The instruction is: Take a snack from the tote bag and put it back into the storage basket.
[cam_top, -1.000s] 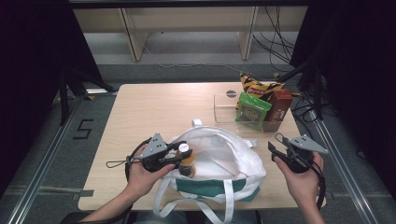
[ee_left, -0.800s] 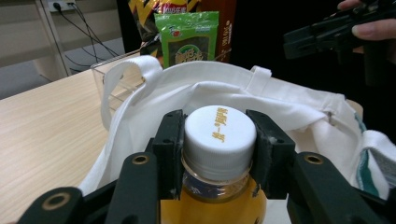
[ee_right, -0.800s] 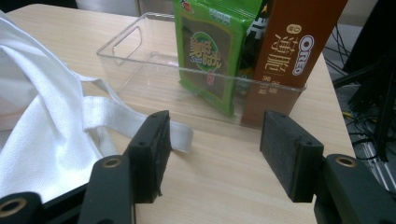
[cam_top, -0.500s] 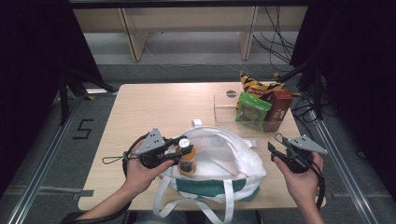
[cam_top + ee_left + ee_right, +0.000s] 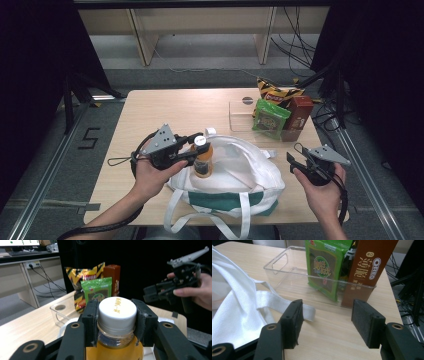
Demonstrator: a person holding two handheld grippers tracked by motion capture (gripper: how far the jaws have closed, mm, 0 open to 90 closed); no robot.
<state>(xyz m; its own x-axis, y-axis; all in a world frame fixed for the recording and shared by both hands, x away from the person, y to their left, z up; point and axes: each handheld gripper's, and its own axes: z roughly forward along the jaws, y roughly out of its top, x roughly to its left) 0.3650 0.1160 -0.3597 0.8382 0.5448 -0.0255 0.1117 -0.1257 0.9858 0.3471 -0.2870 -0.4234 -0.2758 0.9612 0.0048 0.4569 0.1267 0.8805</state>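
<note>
Left gripper view shows the left gripper (image 5: pixel 117 322) with its jaws clamped on the neck of an orange bottle (image 5: pixel 113 350), the pads pressing just under the white cap (image 5: pixel 117 311). From the high view the bottle (image 5: pixel 202 162) stands upright, its long axis vertical, over the left part of the white tote bag (image 5: pixel 240 170) on the desk (image 5: pixel 150 107). The coming move likely turns on one relation: the clear tray (image 5: pixel 240 117) lies far and to the right of the bottle, beside the green snack packet (image 5: pixel 270 117) and brown box (image 5: pixel 298 112). The right gripper (image 5: pixel 300 162) hovers at the near right with jaws wide and empty, nearer that tray.
</note>
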